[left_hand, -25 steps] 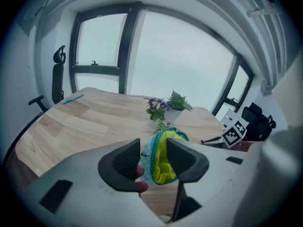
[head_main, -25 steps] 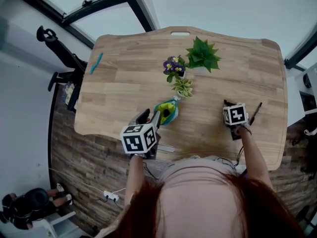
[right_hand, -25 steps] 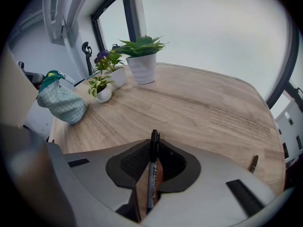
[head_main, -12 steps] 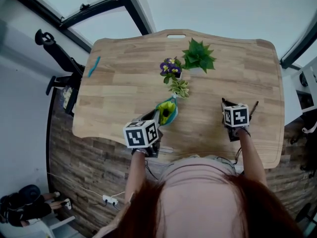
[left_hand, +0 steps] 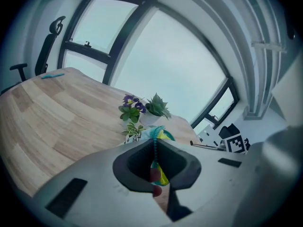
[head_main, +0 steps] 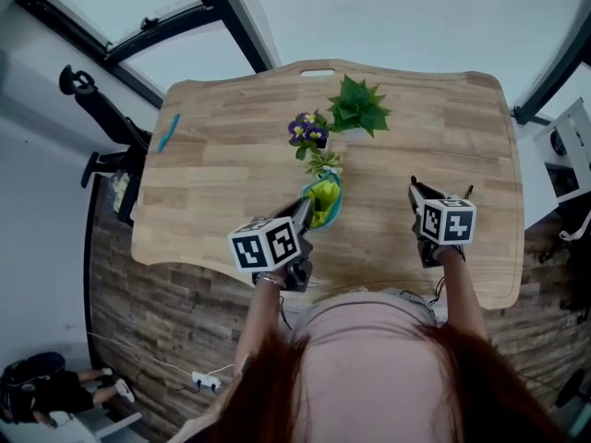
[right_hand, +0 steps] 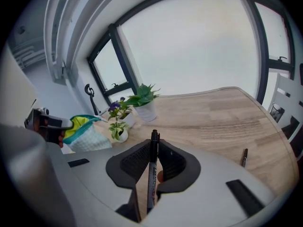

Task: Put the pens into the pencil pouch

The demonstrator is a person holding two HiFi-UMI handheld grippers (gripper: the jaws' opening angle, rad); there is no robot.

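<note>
The wooden table carries three potted plants in a row. The teal pencil pouch sits just beside the nearest pot, its open mouth showing yellow lining. The left gripper view shows what the head view cannot. The left gripper has just been closing its jaws and now pinches the pouch's zipper edge. Only the right gripper view shows the right gripper clamped on an upright black pen, with a second pen lying on the table beyond. A blue pen lies near the far left edge.

Head view overhead; low gripper views sharing pouch
</note>
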